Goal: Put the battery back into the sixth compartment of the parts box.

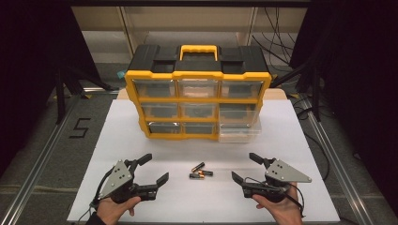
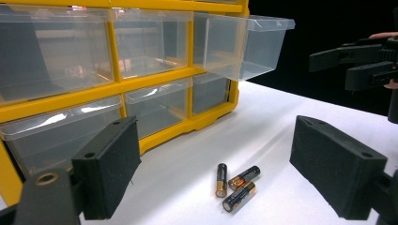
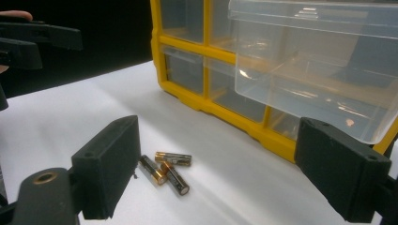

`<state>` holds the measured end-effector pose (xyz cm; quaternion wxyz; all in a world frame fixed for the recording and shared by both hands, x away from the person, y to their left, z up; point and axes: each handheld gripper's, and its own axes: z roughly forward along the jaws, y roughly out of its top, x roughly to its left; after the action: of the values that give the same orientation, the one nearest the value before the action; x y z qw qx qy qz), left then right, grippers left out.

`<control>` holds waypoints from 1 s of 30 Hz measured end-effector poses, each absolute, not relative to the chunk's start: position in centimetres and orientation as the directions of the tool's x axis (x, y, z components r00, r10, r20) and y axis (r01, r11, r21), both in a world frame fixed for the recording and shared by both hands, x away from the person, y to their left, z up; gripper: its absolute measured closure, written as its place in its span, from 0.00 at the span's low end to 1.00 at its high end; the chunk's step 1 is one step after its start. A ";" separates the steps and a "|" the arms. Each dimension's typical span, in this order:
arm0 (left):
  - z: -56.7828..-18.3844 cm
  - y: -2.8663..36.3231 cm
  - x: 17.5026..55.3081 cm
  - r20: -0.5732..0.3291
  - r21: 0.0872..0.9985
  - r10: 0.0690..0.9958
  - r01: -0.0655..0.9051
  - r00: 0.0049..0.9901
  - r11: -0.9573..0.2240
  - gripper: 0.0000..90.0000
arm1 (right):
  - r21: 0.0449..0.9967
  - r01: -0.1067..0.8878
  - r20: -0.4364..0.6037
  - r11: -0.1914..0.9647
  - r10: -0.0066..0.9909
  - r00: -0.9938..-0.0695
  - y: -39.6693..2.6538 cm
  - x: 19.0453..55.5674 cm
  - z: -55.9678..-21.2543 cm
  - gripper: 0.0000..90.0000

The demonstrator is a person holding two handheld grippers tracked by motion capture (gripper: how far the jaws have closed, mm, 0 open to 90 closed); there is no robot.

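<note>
Both claws, left [image 1: 152, 168] and right [image 1: 242, 168], gape empty. Three batteries [image 1: 201, 171] lie between them on the counter [image 1: 117, 122]. Beyond, the organizer's [image 1: 197, 75] pulled-out drawer [image 1: 239, 132] holds nothing.

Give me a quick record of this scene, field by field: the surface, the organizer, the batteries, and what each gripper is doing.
surface: white table
organizer: yellow and black drawer organizer, three by three clear drawers, handle on top
open drawer: middle-row right drawer pulled out, looks empty
batteries: three batteries loose on the table, between the grippers
left gripper: open, holding nothing
right gripper: open, holding nothing
</note>
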<state>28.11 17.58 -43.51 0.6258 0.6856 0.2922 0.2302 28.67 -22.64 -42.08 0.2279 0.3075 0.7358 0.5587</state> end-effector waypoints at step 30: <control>-43.5 17.7 28.2 -0.048 0.993 0.691 0.107 0.721 -0.044 0.17 | 0.926 0.129 -0.120 0.356 0.599 -0.792 -20.1 29.4 -41.0 0.20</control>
<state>28.21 17.72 -43.50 0.6269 0.6838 0.2920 0.2328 29.44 -20.12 -41.00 0.2262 0.2300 0.7917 0.5188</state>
